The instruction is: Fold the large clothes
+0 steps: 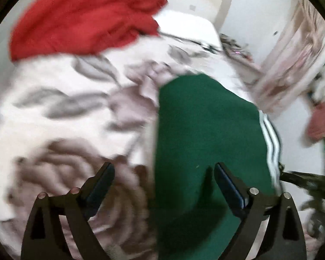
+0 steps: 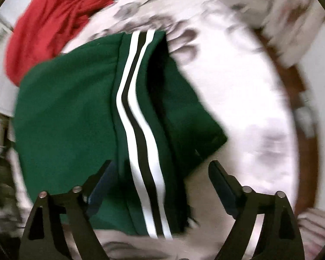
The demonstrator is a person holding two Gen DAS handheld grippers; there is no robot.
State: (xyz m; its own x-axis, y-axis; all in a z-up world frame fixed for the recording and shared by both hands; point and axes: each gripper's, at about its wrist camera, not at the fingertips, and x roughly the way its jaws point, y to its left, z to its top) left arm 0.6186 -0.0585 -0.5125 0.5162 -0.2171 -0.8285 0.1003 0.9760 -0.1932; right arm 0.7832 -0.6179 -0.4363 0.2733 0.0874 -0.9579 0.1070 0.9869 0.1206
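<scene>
A dark green garment (image 1: 205, 130) with white side stripes (image 1: 268, 134) lies folded on the patterned bedspread (image 1: 54, 99). My left gripper (image 1: 163, 169) is open just above it, the right finger over the green cloth, the left finger over the bedspread. In the right wrist view the green garment (image 2: 71, 112) fills the middle, its white and black stripes (image 2: 138, 117) running between the fingers. My right gripper (image 2: 160, 166) is open and empty above it. Both views are motion-blurred.
A red garment (image 1: 86, 19) lies bunched at the far side of the bed, also in the right wrist view (image 2: 52, 19). The wooden bed edge (image 2: 296, 99) curves at the right. A person's hand (image 1: 320, 121) shows at the right edge.
</scene>
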